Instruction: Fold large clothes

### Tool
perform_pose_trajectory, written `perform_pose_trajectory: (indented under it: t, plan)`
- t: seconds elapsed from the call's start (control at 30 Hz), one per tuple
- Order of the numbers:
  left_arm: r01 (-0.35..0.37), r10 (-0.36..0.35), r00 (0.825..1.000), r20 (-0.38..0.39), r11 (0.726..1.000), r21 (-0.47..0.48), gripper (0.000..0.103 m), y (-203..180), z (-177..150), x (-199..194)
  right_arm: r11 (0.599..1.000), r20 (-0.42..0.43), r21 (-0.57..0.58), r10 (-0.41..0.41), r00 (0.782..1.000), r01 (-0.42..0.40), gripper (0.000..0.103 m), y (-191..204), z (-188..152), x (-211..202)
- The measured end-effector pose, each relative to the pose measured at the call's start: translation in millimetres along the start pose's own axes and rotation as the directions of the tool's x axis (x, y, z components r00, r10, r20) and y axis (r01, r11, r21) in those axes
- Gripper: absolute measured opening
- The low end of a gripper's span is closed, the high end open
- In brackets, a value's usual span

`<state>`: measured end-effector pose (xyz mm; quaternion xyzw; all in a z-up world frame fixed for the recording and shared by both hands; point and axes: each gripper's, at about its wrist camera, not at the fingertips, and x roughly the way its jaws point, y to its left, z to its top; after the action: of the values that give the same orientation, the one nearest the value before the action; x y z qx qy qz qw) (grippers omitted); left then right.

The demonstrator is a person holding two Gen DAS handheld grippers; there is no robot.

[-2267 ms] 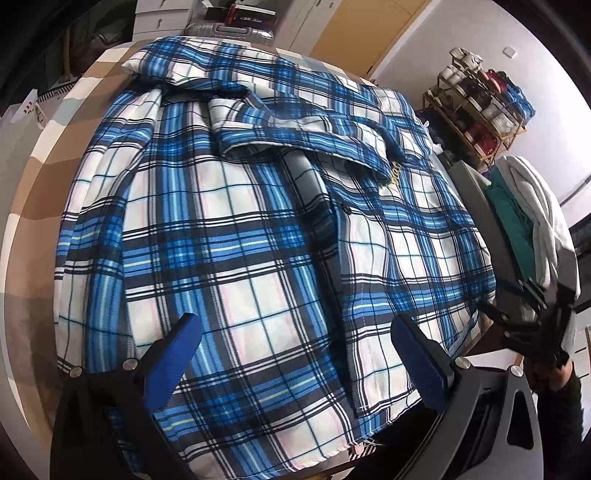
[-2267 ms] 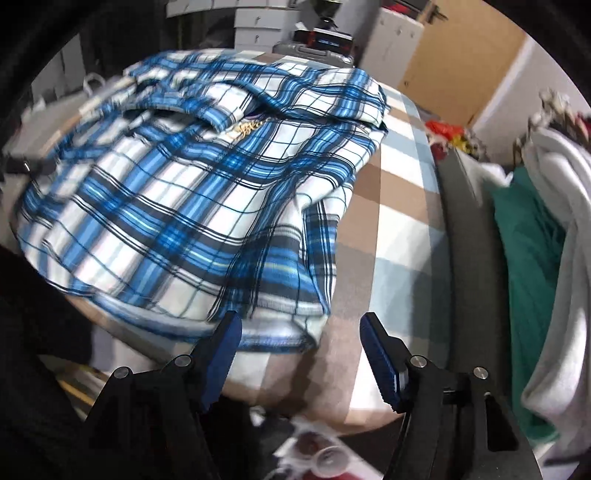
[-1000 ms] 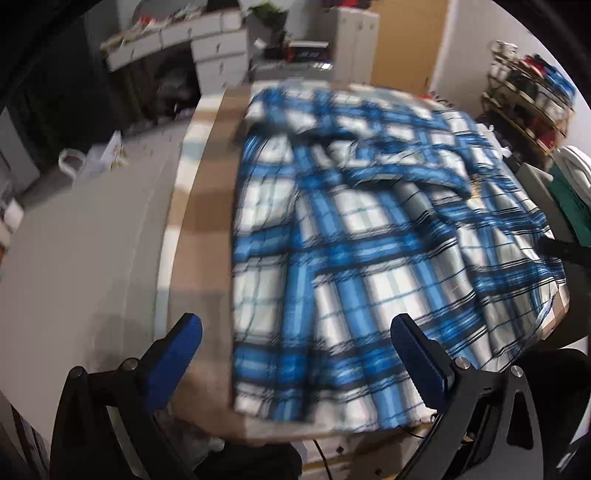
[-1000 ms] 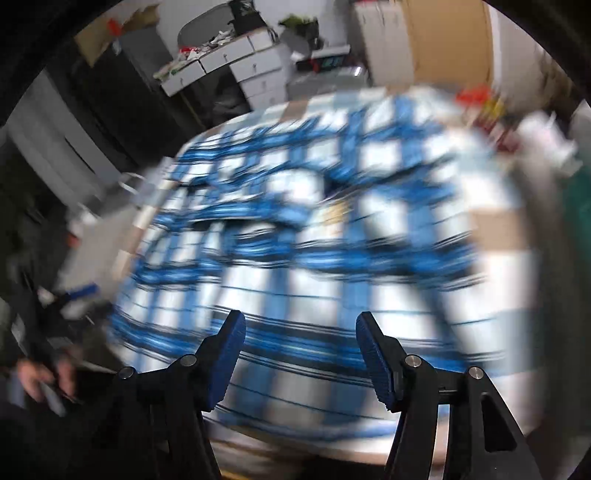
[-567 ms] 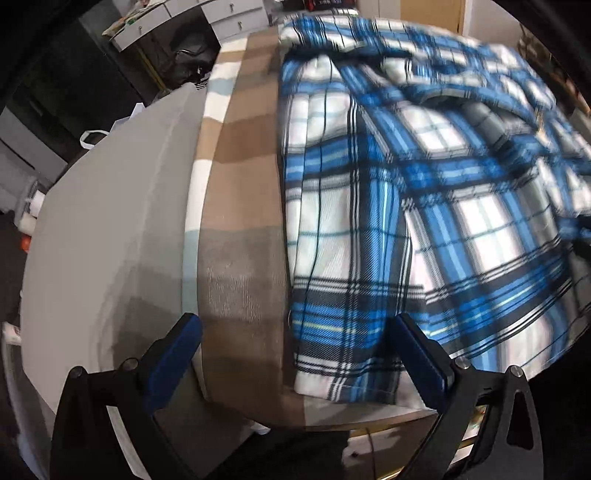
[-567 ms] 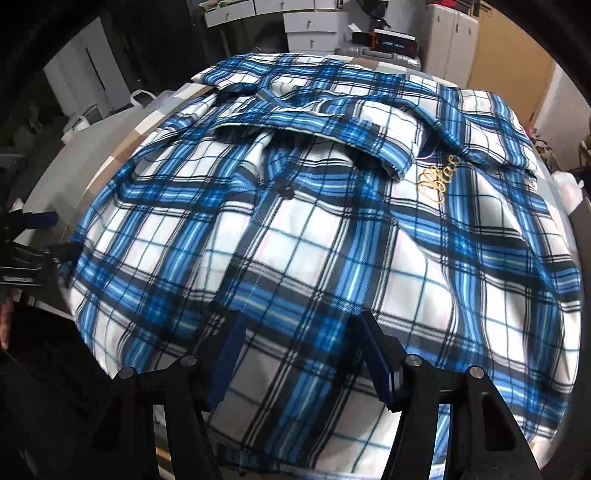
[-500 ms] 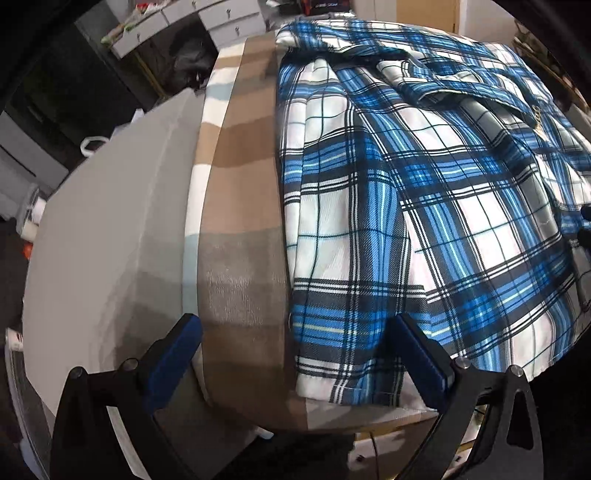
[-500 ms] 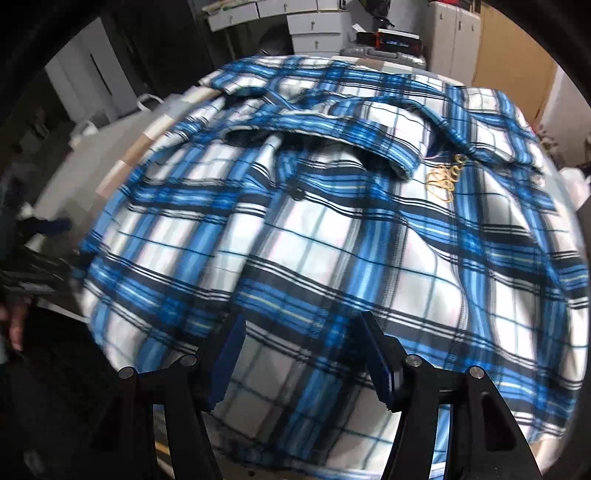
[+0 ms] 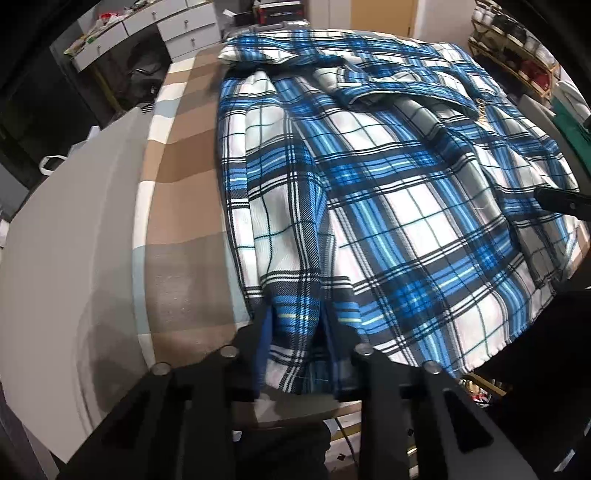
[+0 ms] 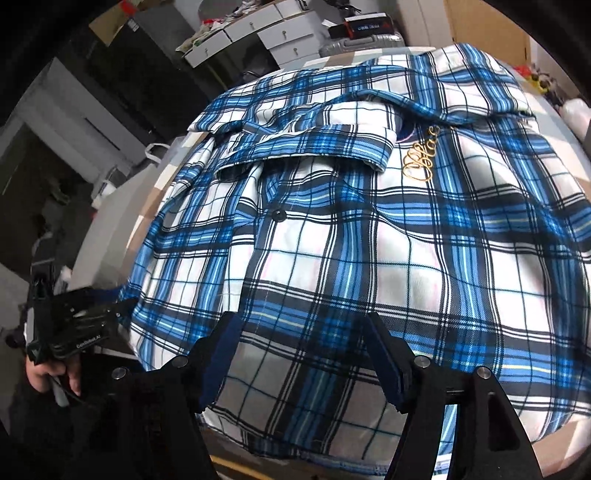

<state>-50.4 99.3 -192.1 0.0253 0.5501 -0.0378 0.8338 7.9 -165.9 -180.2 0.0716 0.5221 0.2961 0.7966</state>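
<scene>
A blue and white plaid shirt (image 9: 388,184) lies spread on a table with a brown and white checked cloth (image 9: 177,192). Its collar and a gold logo (image 10: 419,162) point away from me. My left gripper (image 9: 295,332) is shut on the shirt's near left hem corner at the table's front edge. My right gripper (image 10: 303,350) is open, its jaws standing over the shirt's (image 10: 351,240) near hem further right. The left gripper also shows in the right wrist view (image 10: 77,328), held by a hand at the shirt's left corner.
A grey board (image 9: 66,240) lies left of the table. White drawers (image 9: 155,26) and a suitcase (image 10: 362,40) stand behind it. Shelves (image 9: 517,48) and green and white clothes (image 9: 569,110) are at the right.
My left gripper has closed on the shirt's near left hem corner; half a second ago its jaws were wide open. My right gripper has stayed open over the hem.
</scene>
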Motion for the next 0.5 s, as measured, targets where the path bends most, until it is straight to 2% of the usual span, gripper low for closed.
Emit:
perform_pose_trajectory:
  t: [0.07,0.13,0.17,0.2,0.27,0.3,0.4,0.47,0.5]
  plan:
    - [0.022,-0.022,1.000,-0.019,1.000,-0.001,0.005,4,2,0,1.000,0.001,-0.002,-0.001,1.000,0.001,0.069,4,0,2]
    - [0.038,-0.038,0.998,-0.042,0.999,-0.006,0.003,10,4,0,1.000,-0.002,-0.011,-0.002,1.000,0.002,0.069,7,-1,4]
    - [0.013,-0.013,0.999,-0.051,1.000,-0.010,0.002,16,4,0,1.000,-0.004,-0.016,-0.006,1.000,0.005,0.069,8,-1,6]
    - [-0.053,0.053,0.997,-0.054,0.999,-0.003,0.001,20,4,-1,1.000,-0.007,-0.022,-0.013,1.000,0.012,0.069,9,-1,6]
    - [-0.135,0.135,0.990,-0.036,0.991,0.016,0.001,25,2,-8,1.000,-0.011,-0.026,-0.017,1.000,0.017,0.069,11,-1,8]
    - [-0.129,0.129,0.991,-0.028,0.992,-0.005,0.001,29,1,-14,1.000,-0.011,-0.024,-0.016,1.000,0.016,0.069,10,-1,9]
    - [-0.055,0.055,0.998,-0.001,0.994,-0.094,0.001,42,-2,-30,1.000,-0.007,-0.020,-0.015,1.000,0.015,0.069,8,0,8]
    - [-0.043,0.046,0.999,0.015,0.988,-0.148,0.001,50,-5,-40,1.000,-0.009,-0.020,-0.017,1.000,0.017,0.069,8,0,9]
    - [-0.061,0.064,0.998,0.009,0.984,-0.167,0.001,53,-7,-41,1.000,-0.012,-0.021,-0.021,1.000,0.020,0.069,9,0,10]
